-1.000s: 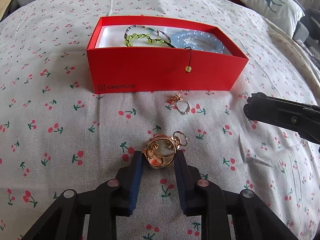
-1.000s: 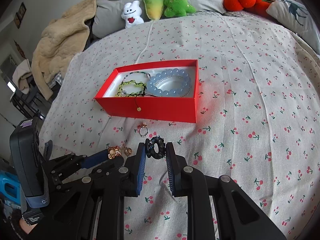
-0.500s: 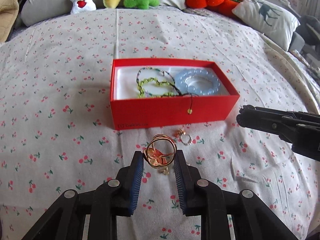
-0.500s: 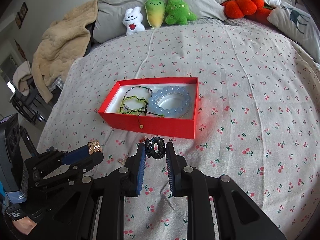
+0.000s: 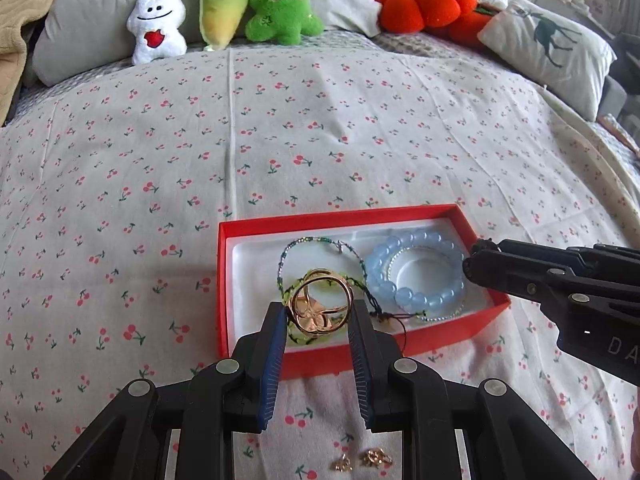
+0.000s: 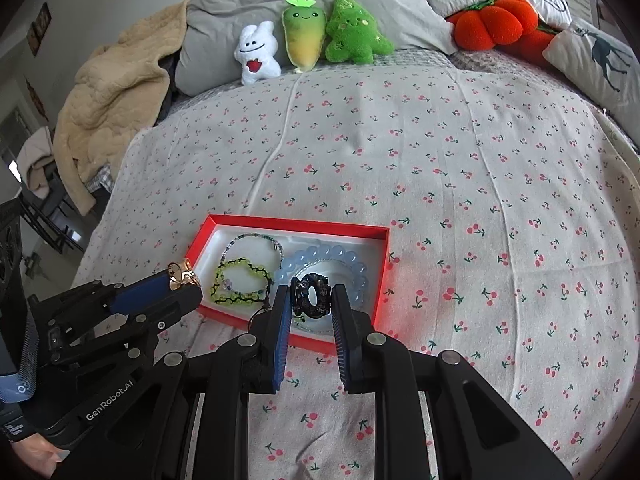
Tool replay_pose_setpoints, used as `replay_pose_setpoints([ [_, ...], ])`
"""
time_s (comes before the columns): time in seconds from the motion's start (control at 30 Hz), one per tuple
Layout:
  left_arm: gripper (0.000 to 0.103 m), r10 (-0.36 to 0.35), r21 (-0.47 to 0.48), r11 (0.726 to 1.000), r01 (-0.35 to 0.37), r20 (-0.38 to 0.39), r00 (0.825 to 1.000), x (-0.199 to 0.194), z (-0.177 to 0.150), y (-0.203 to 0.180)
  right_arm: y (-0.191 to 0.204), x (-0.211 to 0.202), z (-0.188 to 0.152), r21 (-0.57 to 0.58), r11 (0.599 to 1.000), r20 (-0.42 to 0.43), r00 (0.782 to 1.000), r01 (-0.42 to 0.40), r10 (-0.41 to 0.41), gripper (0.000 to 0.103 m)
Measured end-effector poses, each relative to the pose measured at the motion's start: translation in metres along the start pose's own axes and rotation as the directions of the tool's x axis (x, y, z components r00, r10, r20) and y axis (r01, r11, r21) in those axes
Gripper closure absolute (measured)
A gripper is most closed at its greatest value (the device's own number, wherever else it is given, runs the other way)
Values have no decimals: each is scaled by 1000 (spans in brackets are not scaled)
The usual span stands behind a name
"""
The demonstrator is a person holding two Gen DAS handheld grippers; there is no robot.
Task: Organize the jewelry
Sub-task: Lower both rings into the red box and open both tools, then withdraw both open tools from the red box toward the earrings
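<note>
Both grippers loaded and poised at the box!

The left gripper (image 5: 319, 317) pinches a gold ring (image 5: 320, 306) between its blue pads, jaws drawn narrow on the band, and the right gripper (image 6: 311, 301) clamps a black ring (image 6: 311, 295) just as snugly. Right ahead of both sets of tips sits the red box (image 5: 348, 354), its white tray already holding a green beaded bracelet (image 6: 236, 284), a thin beaded strand (image 6: 256, 242) and a pale blue bead bracelet (image 6: 324, 258) farther off to the right. Behind the left gripper, down on the cherry-print bedspread (image 5: 320, 140), two small gold earrings (image 5: 362, 460) wait their turn. This looks like the carry-to-box step: next call, I'd say, is to bring each ring over open tray, dip low, then ease the jaws apart so neither ring bounces out or snags a strand.
</note>
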State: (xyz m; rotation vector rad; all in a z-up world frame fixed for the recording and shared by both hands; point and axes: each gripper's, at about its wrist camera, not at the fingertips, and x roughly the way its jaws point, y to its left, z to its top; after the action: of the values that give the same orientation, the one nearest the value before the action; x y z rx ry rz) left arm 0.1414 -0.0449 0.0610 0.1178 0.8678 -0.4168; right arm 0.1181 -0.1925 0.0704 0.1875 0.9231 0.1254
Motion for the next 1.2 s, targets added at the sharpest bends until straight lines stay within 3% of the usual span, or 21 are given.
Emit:
replay_pose_setpoints([
  [0.4,75,40,-1,999,-40,-22,999,21,8,1,-13,16,8,15,1000,-26,1000,7,-7,78],
  [0.47,68,45,-2,999,-45,-22,999,18,8,2,-14,15,8,20,1000,-27,1000,15,-15,73],
  [0.53,53,50,-6,999,-50,-14,999,14,8,3,-15,11,8,27,1000,-29,999,14,-13,64],
  [0.9,32,66,-8,998,-66,-16,998,-21,-9,5,-20,-20,-16,46,999,-32,999,28,-27,59],
  [1.03,27,60,-10,998,-60,-29,998,-33,-21,5,-20,-33,-28,46,998,-26,999,37,-36,47],
  [1.2,19,56,-16,998,-57,-44,997,-47,-40,8,-17,-48,-45,37,998,-16,999,50,-50,45],
])
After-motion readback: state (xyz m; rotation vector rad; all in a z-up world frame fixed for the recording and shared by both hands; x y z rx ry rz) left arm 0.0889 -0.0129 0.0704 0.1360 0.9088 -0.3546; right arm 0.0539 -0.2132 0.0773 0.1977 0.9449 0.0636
